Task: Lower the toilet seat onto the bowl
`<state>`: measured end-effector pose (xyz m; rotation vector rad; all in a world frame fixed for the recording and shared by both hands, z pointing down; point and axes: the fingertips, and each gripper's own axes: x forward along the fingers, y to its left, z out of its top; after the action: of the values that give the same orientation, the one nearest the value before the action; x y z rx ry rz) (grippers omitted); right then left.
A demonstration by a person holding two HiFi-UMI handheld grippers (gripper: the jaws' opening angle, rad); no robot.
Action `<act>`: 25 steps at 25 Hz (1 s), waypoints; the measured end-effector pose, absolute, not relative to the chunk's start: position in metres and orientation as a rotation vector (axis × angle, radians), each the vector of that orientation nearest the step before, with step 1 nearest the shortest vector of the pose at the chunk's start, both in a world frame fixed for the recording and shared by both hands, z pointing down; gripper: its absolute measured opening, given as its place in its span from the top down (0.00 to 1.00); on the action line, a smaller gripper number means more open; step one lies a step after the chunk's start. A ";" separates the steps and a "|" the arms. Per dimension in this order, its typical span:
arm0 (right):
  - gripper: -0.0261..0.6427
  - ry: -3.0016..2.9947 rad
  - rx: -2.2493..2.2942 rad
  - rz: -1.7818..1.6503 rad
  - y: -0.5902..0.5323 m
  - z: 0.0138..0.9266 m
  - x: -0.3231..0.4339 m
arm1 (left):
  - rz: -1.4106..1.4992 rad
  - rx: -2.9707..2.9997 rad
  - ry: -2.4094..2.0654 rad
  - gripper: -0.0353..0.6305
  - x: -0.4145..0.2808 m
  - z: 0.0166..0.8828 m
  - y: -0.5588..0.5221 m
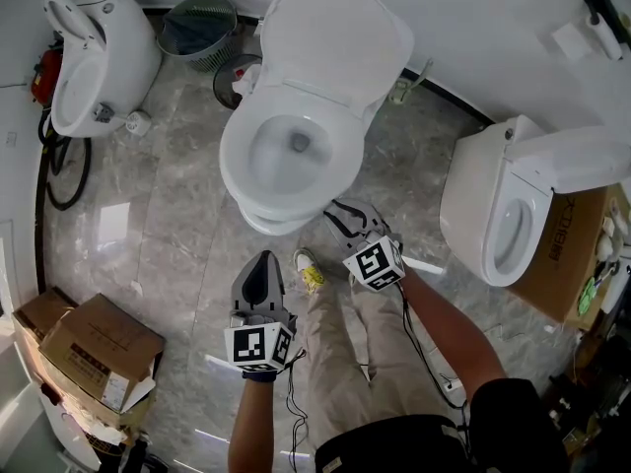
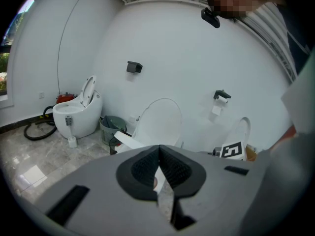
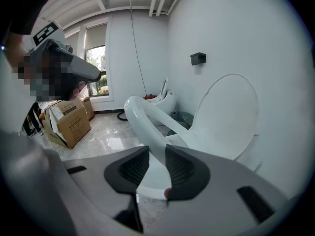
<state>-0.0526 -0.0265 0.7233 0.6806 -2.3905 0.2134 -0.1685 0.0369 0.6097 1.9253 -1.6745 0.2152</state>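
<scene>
A white toilet stands mid-floor with its lid [image 1: 330, 37] upright against the wall. The toilet seat [image 1: 237, 161] is a white ring tilted a little above the bowl [image 1: 271, 223], whose rim shows under the seat's front. My right gripper [image 1: 340, 217] is at the seat's front right edge. In the right gripper view the seat [image 3: 147, 127] runs between the dark pads, and the right gripper [image 3: 156, 154] is shut on it. My left gripper [image 1: 261, 269] hangs nearer me, clear of the toilet. In its own view the left gripper [image 2: 158, 151] is shut on nothing, with the lid [image 2: 160, 122] beyond.
A second toilet [image 1: 94, 62] stands at the far left and a third [image 1: 503, 215] at the right. A mesh waste basket [image 1: 200, 28] sits by the back wall. Cardboard boxes [image 1: 99, 348] lie at the lower left, a black hose [image 1: 64, 170] along the left wall. The person's shoe [image 1: 311, 269] is before the bowl.
</scene>
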 end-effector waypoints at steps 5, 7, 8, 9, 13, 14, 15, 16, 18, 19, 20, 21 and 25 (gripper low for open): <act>0.81 -2.385 0.676 0.242 -0.020 0.731 -0.055 | 0.229 1.933 -1.661 0.93 -0.170 0.612 0.041; 0.82 -2.381 0.673 0.258 -0.018 0.734 -0.056 | 0.234 1.934 -1.655 0.93 -0.170 0.614 0.042; 0.82 -2.380 0.672 0.264 -0.017 0.736 -0.056 | 0.235 1.933 -1.653 0.93 -0.170 0.614 0.043; 0.82 -2.379 0.670 0.270 -0.015 0.737 -0.057 | 0.235 1.933 -1.650 0.93 -0.169 0.614 0.043; 0.83 -2.375 0.657 0.290 -0.010 0.743 -0.057 | 0.233 1.937 -1.644 0.93 -0.167 0.615 0.042; 0.84 -2.374 0.655 0.297 -0.009 0.745 -0.057 | 0.232 1.938 -1.642 0.93 -0.167 0.615 0.042; 0.84 -2.373 0.653 0.307 -0.007 0.747 -0.057 | 0.232 1.938 -1.640 0.93 -0.166 0.616 0.042; 0.85 -2.372 0.651 0.319 -0.006 0.749 -0.058 | 0.233 1.938 -1.638 0.93 -0.166 0.617 0.042; 0.86 -2.369 0.649 0.331 -0.005 0.752 -0.058 | 0.238 1.938 -1.633 0.93 -0.166 0.618 0.043; 0.86 -2.366 0.646 0.333 -0.004 0.753 -0.059 | 0.240 1.938 -1.630 0.93 -0.166 0.619 0.043; 0.86 -2.364 0.642 0.334 -0.003 0.754 -0.060 | 0.242 1.939 -1.627 0.93 -0.166 0.620 0.043; 0.87 -2.360 0.638 0.336 -0.002 0.756 -0.061 | 0.244 1.939 -1.625 0.93 -0.166 0.620 0.043; 0.87 -2.344 0.619 0.347 0.003 0.765 -0.063 | 0.250 1.936 -1.623 0.93 -0.168 0.622 0.043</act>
<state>-0.0626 0.0031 0.7647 0.6190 -2.3440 0.3468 -0.1683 0.0431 0.6224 1.9364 -1.6227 0.2496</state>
